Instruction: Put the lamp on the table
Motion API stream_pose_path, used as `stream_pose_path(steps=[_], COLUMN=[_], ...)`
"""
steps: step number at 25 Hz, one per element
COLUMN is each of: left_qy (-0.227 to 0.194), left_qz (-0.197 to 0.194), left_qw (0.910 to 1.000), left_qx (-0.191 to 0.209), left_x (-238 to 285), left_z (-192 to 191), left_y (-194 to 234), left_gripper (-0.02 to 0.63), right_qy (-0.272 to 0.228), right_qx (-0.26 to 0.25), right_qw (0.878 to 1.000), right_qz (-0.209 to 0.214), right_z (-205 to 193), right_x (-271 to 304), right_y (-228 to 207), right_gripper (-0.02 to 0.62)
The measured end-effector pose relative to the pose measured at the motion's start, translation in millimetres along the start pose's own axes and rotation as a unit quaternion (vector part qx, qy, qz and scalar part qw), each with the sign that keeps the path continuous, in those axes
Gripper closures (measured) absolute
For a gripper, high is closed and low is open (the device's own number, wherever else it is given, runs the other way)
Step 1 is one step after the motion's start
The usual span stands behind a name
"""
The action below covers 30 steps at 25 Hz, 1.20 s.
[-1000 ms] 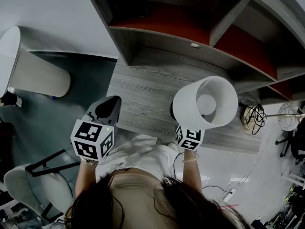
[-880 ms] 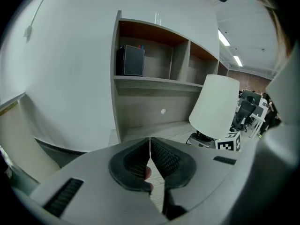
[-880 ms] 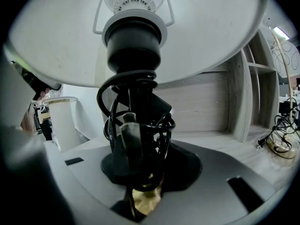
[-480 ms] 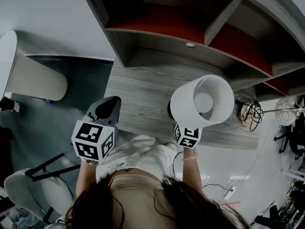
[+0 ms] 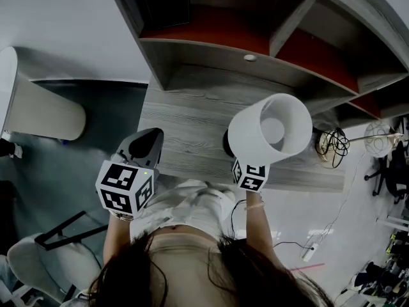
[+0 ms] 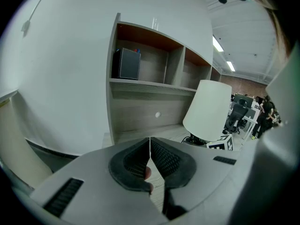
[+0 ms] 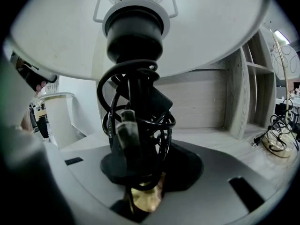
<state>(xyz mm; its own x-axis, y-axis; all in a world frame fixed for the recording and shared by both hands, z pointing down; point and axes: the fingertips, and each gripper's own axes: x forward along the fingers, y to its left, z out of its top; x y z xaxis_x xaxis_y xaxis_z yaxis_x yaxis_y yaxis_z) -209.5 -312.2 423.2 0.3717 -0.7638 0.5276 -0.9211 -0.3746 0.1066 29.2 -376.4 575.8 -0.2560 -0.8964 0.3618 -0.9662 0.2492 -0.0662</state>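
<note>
Lamp point(image 5: 271, 130) shade hides right claw point(image 7: 138, 177) tips in head view.

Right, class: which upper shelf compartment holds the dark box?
The leftmost compartment, next to the white wall: the dark box stands on its reddish floor, while the compartments to its right show no box.

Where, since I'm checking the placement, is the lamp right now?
In the head view the lamp is right of centre over the grey table, at its front edge and just left of a coiled cable.
</note>
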Motion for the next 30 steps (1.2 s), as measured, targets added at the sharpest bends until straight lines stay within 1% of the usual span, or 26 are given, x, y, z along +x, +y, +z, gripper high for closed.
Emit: stream_pose_path(steps=[4,14,19,30], left_qy=[-0.005,-0.013,-0.019,-0.014], left_qz=[-0.012,-0.028,-0.021,-0.005], left_qw=[0.9999,0.9995,0.9996,0.9999], left_qx=[-0.008,0.002,-0.003,-0.002], left_x=[1,-3,-13,-29], left_z=[0,3,3,-12], left_y=[-1,-18,-23,-28], left_gripper=[0.589,0.589,0.589,0.589], right_qy=[0.003,0.015,0.021,0.022], right_qx=[0.000,-0.007,-0.006,0.014], right_qw=[1.000,1.000,1.000,1.000], right_qz=[-0.004,-0.016,-0.010,-0.004], right_z=[0,-4,-5,-9], right_x=[0,-2,-4,-8], right_y=[-1,-3,-3,-2], right_gripper=[0.471,0.454,0.451,0.442])
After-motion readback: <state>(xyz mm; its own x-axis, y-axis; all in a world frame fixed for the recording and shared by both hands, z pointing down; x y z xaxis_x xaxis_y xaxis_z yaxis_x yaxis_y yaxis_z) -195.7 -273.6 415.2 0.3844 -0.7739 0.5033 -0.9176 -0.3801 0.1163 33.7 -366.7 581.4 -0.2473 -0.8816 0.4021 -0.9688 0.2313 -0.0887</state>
